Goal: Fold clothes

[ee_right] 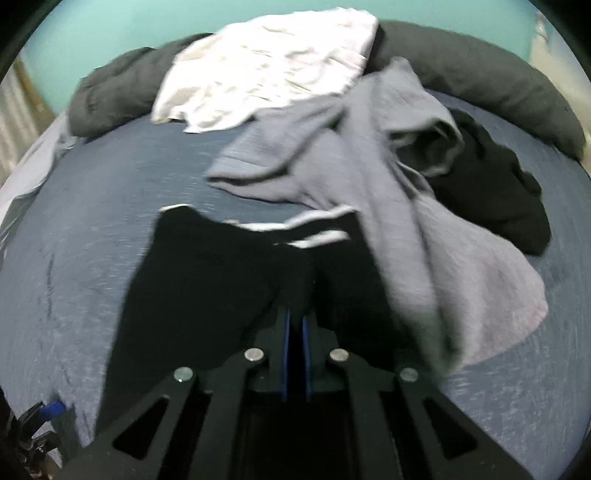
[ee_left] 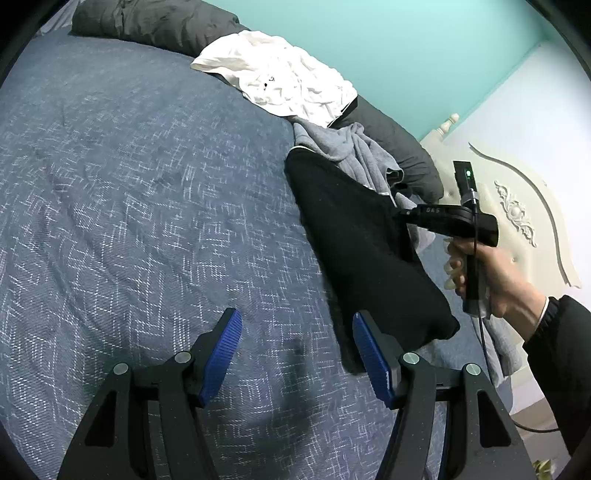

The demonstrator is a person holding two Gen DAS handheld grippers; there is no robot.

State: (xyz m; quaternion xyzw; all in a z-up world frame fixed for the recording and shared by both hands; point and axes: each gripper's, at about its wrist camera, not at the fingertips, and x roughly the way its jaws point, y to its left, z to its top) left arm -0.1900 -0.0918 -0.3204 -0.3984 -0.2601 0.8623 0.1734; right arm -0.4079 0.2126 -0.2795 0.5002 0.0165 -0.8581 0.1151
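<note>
Right gripper (ee_right: pixel 295 325) is clamped on the black garment (ee_left: pixel 354 236): blue pads nearly together in the right wrist view, dark cloth bunched between them. Left wrist view shows the same garment hanging from the tool in the person's hand (ee_left: pixel 491 273), stretched in a long drape with its lower end reaching the blue bedspread (ee_left: pixel 129 192). My read: it's lifted to pull it clear of the pile so it can be spread flat.

Left gripper (ee_left: pixel 295 354) has jaws spread wide, nothing between the pads, hovering above the bedspread right next to the garment's lower corner. Likely positioned to take that corner.

Grey garment (ee_right: pixel 369 155) lies crumpled just behind, partly over the black one's far edge. White garment (ee_right: pixel 266 66) rests rumpled against the dark pillows (ee_left: pixel 155 22). Another black piece (ee_right: pixel 491 184) lies bunched beyond the grey one. None looks folded.
</note>
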